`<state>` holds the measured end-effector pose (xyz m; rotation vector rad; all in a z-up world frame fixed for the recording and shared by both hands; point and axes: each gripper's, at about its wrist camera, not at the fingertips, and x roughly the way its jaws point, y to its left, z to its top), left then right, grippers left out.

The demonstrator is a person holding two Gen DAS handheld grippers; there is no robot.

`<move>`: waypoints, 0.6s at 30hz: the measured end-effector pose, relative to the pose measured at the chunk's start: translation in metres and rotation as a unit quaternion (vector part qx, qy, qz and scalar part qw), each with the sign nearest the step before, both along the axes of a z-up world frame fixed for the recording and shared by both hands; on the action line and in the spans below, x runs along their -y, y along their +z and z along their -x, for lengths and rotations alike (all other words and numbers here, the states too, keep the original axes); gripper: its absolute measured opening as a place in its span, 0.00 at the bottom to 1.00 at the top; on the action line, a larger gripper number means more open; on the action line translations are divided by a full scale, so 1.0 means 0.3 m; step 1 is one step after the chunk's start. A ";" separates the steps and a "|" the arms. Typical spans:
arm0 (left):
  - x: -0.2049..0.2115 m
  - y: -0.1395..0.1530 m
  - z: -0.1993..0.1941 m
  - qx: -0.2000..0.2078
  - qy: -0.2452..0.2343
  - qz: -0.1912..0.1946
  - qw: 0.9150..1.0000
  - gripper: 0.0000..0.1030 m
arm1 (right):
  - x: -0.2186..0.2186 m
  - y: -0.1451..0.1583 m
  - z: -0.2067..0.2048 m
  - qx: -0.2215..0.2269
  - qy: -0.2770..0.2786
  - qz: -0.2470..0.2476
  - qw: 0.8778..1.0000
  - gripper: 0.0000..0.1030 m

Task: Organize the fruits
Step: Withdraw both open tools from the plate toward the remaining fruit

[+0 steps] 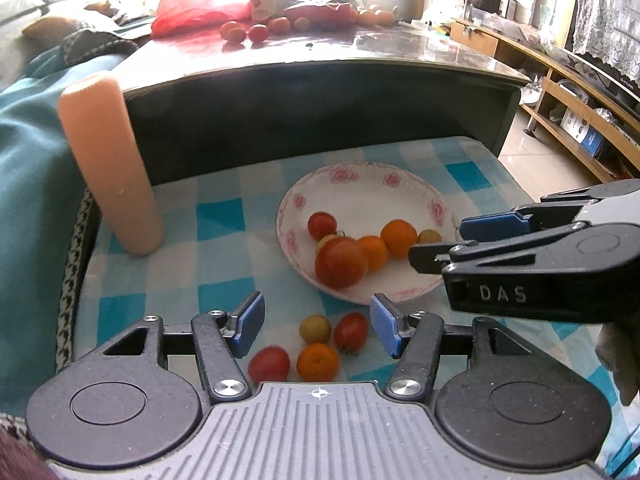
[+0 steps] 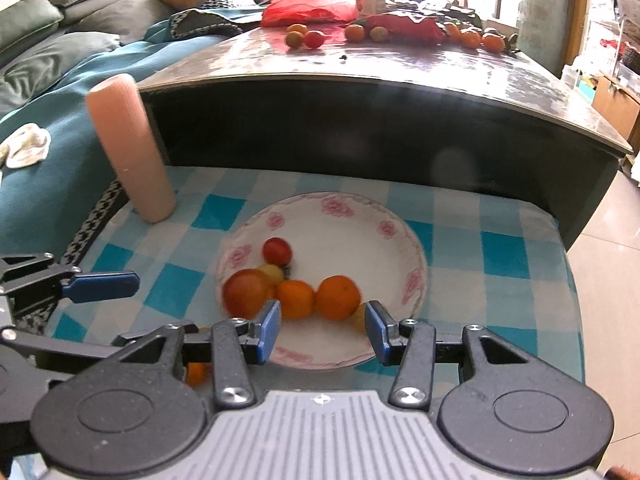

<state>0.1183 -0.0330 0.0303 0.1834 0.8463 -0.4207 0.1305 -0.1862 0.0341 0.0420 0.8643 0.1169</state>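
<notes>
partly hidden behind the half-open, empty right claw (image 2: 322,330), a yellow fruit (image 2: 360,316) sits in the plate (image 2: 416,252).

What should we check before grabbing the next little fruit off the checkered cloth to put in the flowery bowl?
1. Left gripper empty, jaws apart: ok.
2. Right gripper empty, jaws apart: ok.
3. Fruits waiting on the checkered cloth: ok. A red tomato, a yellowish fruit, an orange one and another red tomato lie just past the left gripper's fingers.
4. Room in the bowl: ok, its far half is bare.
5. Grippers out of each other's way: not ok, the right one sits close by the bowl's right side in the left view.
6. Pink roll steady: cannot tell, it stands tilted at the cloth's edge.
</notes>
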 end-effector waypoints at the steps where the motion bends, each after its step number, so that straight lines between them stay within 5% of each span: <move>1: -0.003 -0.002 0.007 -0.002 -0.001 -0.002 1.000 0.64 | -0.010 0.002 0.007 0.000 0.003 -0.001 1.000 0.59; 18: -0.027 -0.057 0.068 -0.020 -0.026 -0.025 0.999 0.65 | -0.055 -0.049 0.122 -0.026 0.002 0.005 1.000 0.59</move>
